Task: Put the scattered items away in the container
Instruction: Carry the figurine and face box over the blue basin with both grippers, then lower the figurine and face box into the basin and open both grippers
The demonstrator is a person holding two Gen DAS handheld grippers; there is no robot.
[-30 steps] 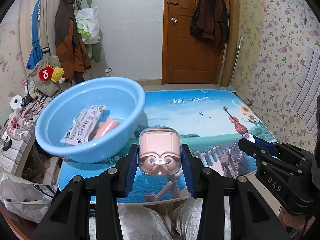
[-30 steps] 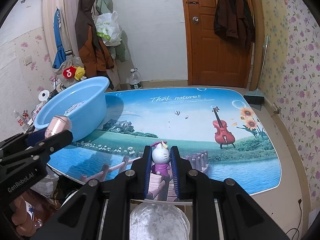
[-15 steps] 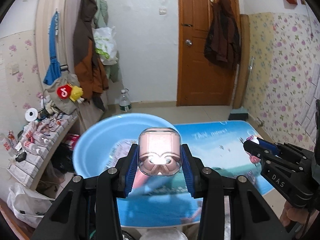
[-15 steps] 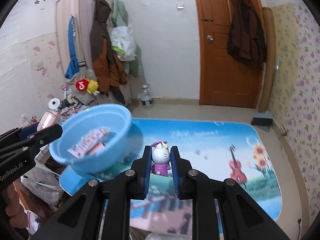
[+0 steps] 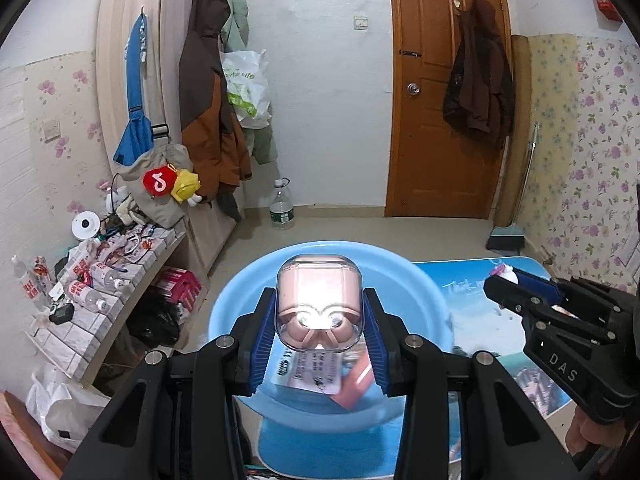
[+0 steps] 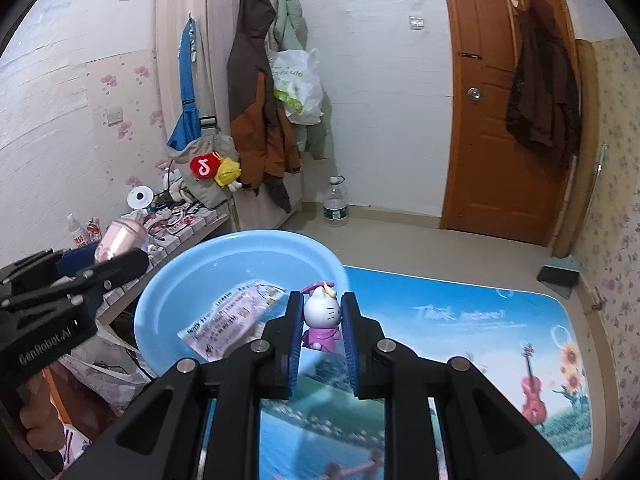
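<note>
Both hands are carrying things to the blue basin (image 6: 240, 248), so this is the carry step, just before the drop.

The left hand-held gripper (image 5: 318, 320) is clamped on a pink case with a clear cover (image 5: 319, 304). In the left view, the case hangs over the basin, above the open part. The right hand-held gripper (image 6: 322, 320) is clamped on a small white cat toy in a purple dress (image 6: 322, 314). The toy is upright between the blue pads. It sits near the basin's right edge, and it looks to be more over the counter (image 6: 480, 320) than over the basin.

The basin rests on the left end of the counter. A white printed packet (image 6: 236, 312) and a pink thing (image 5: 354, 380) already lie inside it.

Next, I think the left side should go down a little and let the case go, so it lands softly. The right side should first move left, over the basin, and then let the toy go. The two should not bump each other.
</note>
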